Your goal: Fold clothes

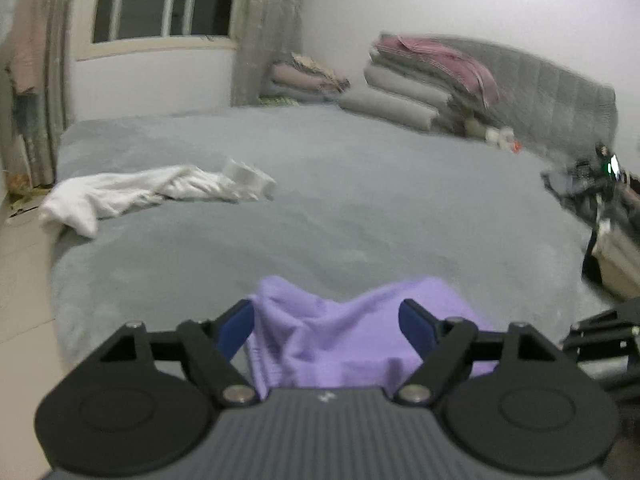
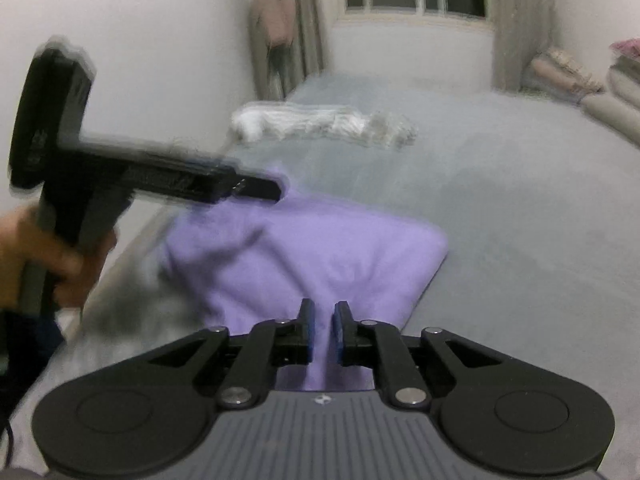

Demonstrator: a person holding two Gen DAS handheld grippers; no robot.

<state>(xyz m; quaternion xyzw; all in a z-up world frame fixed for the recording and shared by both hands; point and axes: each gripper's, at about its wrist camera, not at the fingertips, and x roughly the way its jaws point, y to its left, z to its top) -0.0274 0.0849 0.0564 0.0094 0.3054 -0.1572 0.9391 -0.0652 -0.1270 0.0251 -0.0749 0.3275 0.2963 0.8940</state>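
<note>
The left tool (image 1: 327, 326) sits nearest the lens in its own view, blue pads spread wide with the purple garment (image 1: 340, 336) bunched loosely between them; the pads do not press on the cloth, so it is released. A small pale logo mark shows on the ribbed grey housing of each tool, too small to read as letters.

The right tool (image 2: 323, 330) has its blue pads nearly together with a narrow gap, purple fabric lying in and under that gap; whether the pads actually pinch it cannot be told from this view.

The purple garment (image 2: 312, 256) lies crumpled on the grey bed (image 1: 360, 208), close to the near edge. In the right wrist view the left tool (image 2: 260, 190) reaches over the garment's far left part, held by a hand (image 2: 48, 256) at the bed's left edge; printing on its side is blurred beyond reading.

A white garment (image 1: 132, 194) lies stretched out near the bed's far left edge, well apart from the purple one. Folded bedding (image 1: 420, 80) is stacked at the far right corner, against a padded headboard (image 1: 560, 96).
</note>
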